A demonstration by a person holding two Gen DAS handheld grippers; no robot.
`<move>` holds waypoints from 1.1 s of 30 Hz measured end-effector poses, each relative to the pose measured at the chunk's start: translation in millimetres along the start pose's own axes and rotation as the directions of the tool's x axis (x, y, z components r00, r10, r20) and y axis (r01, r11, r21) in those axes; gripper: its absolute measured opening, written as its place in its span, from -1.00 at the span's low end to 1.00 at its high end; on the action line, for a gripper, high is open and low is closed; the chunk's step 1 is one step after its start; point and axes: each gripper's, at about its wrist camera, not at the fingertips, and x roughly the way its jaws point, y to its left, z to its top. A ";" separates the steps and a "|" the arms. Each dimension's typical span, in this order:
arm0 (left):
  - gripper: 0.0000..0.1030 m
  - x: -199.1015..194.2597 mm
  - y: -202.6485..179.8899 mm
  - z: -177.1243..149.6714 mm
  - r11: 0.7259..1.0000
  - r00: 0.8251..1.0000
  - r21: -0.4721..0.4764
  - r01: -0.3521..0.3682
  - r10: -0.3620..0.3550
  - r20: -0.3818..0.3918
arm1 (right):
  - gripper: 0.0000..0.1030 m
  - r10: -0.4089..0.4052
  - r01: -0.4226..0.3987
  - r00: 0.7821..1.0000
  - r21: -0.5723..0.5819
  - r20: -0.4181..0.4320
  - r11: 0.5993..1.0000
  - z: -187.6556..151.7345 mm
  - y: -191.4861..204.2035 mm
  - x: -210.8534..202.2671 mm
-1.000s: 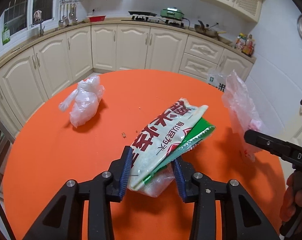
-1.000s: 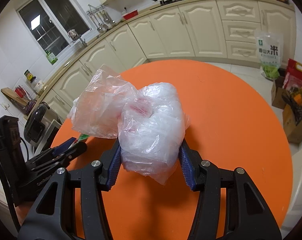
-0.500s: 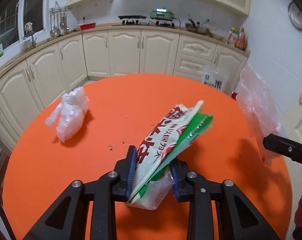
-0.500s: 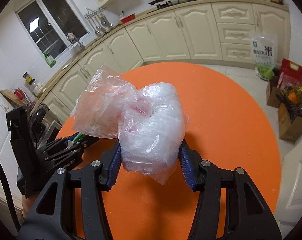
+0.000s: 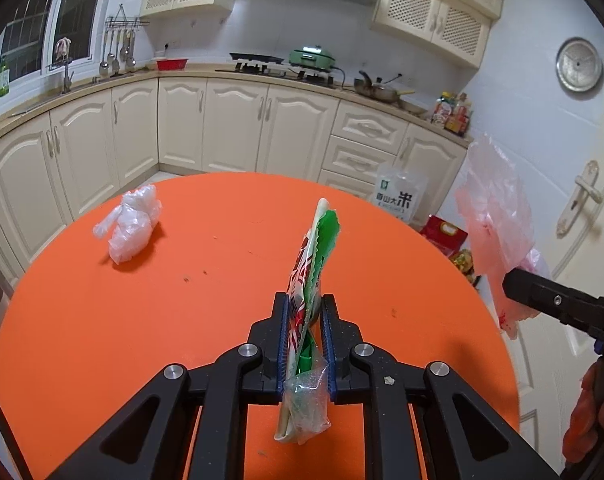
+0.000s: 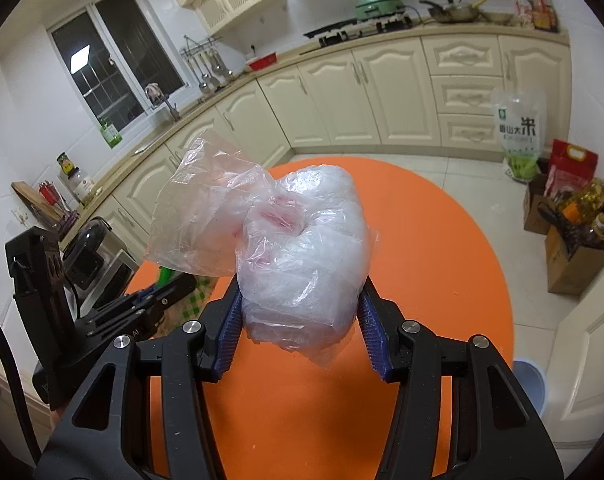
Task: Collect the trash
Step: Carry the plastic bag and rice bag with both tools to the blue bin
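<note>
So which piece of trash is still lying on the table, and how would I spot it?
Find the round orange table. On its far left side, near the cream cabinets, lies a small crumpled clear plastic bag. It is the only trash resting on the tabletop; nothing holds it.

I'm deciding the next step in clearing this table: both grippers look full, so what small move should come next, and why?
Probably carry both loads off to a bin. The left gripper is shut on the flattened snack wrappers, the right gripper on a bunched clear plastic bag, so neither can take the crumpled bag left on the orange table.
</note>
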 end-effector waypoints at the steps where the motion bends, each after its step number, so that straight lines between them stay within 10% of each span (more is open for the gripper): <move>1: -0.80 -7.5 -2.2 -5.0 1.000 1.000 0.000 0.001 -0.001 0.003 | -0.03 -0.001 0.001 1.000 0.000 0.006 1.000 -2.5 0.9 -6.1; 19: -0.79 -174.3 -121.2 -81.0 0.977 0.972 0.170 0.130 -0.160 0.171 | -0.03 -0.078 0.076 0.978 0.019 0.194 0.997 -18.9 -18.1 -139.3; 33: -0.79 -143.5 -179.8 -88.7 0.911 0.943 0.280 0.303 -0.329 0.051 | -0.03 -0.270 0.231 0.933 0.180 0.239 0.956 -42.7 -116.8 -219.4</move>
